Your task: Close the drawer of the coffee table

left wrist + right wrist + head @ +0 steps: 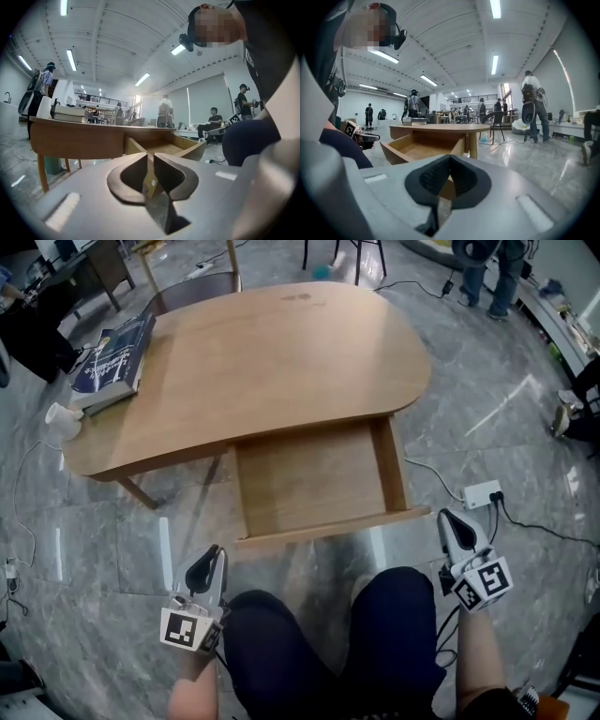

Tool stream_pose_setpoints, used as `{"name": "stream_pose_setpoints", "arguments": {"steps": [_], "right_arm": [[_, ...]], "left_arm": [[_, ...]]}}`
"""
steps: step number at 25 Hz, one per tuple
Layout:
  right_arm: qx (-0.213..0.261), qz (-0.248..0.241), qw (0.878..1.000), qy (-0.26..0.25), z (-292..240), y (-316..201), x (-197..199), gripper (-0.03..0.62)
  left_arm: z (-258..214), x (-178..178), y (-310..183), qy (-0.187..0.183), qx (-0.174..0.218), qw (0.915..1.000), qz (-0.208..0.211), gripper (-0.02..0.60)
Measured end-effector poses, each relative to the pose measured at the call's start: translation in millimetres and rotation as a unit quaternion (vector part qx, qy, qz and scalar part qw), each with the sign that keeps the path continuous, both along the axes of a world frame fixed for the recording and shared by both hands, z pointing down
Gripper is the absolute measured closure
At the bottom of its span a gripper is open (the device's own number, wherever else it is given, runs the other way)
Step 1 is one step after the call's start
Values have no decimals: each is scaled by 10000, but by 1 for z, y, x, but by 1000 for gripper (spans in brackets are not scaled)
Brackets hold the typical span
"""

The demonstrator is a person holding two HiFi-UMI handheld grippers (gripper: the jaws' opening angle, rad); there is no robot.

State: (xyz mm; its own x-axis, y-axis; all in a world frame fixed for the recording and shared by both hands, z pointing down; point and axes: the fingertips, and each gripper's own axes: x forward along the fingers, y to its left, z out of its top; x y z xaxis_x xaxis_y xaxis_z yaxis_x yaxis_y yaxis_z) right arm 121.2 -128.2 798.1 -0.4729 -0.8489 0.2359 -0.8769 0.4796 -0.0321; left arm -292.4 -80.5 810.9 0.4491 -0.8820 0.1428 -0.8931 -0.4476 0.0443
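Just short of the open drawer [314,479], left tongs [217,552] hang empty, cracked a hair. Right tongs [443,516] clenched shut, empty too.

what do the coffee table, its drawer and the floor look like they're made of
Coffee table: looks like light wood or wood veneer, matte; faint grain, even tan top, little glare.
Drawer: same-looking wood, thin panels with plain edges; possibly plywood, can't tell.
Floor: polished grey stone or marble-look tile; cloudy veining, tile joints and mirror-like light reflections.
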Motion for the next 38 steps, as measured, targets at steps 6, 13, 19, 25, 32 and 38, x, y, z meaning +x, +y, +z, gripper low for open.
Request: {"name": "stream_pose_setpoints", "arguments": {"steps": [6,13,19,25,32,38], "right_arm": [[-242,177,9995,92,40,3,9,476],[-509,-94,9971,559,75,-5,3,405],[-538,-255,9959,684,85,-13,-1,401],[-511,-541,9956,576,90,-21,-7,401],[-577,-509,9953,584,90,-19,-12,414],[-450,-464,9971,395,75,-23,-11,414]], "left_arm": [[15,7,3,-298,-128,9993,192,394],[47,18,-3,-485,-345,9970,491,342],[62,19,-13,-527,-386,9966,505,341],[53,22,-22,-346,-355,9974,514,339],[48,34,-20,-483,-322,9965,602,404],[30,41,-22,-429,-125,9972,603,430]]}}
